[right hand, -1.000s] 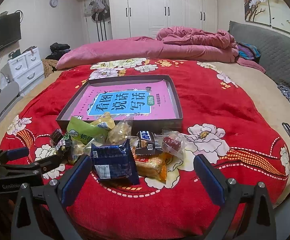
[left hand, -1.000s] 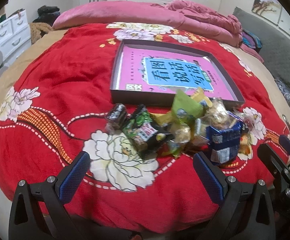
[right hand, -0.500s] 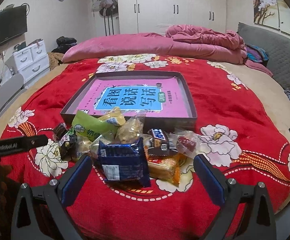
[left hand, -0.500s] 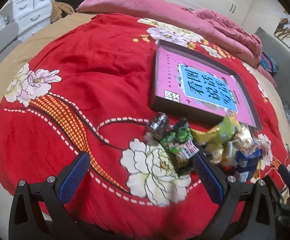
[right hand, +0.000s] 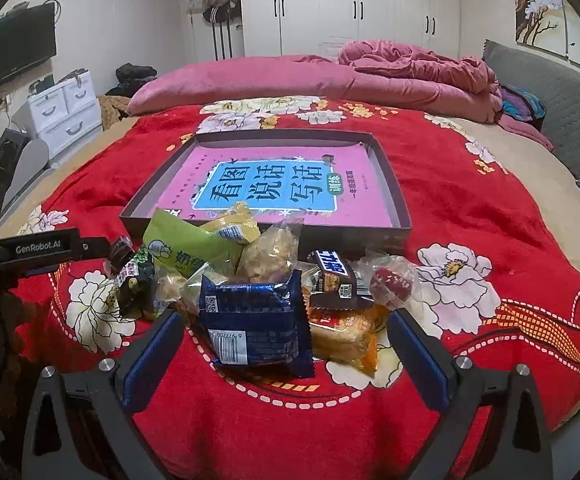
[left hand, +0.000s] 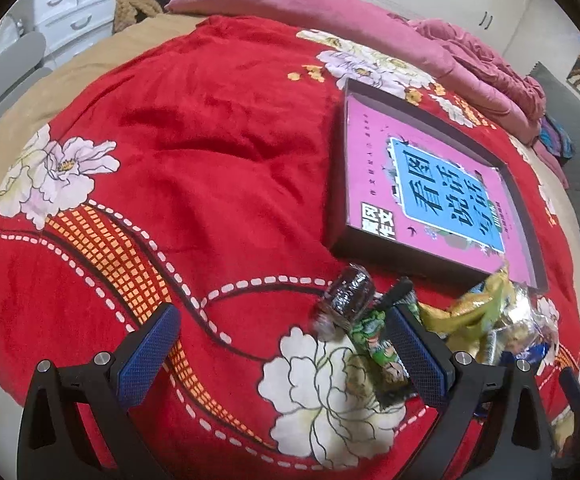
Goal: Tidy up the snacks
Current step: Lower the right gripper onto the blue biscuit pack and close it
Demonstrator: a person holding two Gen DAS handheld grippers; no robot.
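So there's a pile of snacks [right hand: 258, 280] sitting on a red flowered blanket [right hand: 469, 208] on the bed, right up against the near wall of a shallow dark box [right hand: 393, 184] that has a pink book [right hand: 274, 184] lying flat inside it. At the front of the pile is a dark blue packet [right hand: 256, 320], with an orange one [right hand: 345, 332] just to its right, a chocolate bar [right hand: 335, 276] behind that, and a green bag [right hand: 186, 246] leaning toward the box. The right gripper [right hand: 284, 356] hangs just in front of the blue packet, fingers spread wide, holding nothing. The left gripper [left hand: 282, 352] is also wide open and empty, sitting over a white flower at the pile's left end, where a small dark wrapped candy [left hand: 347, 294] and a green-and-black packet [left hand: 381, 350] lie just inside its right finger.
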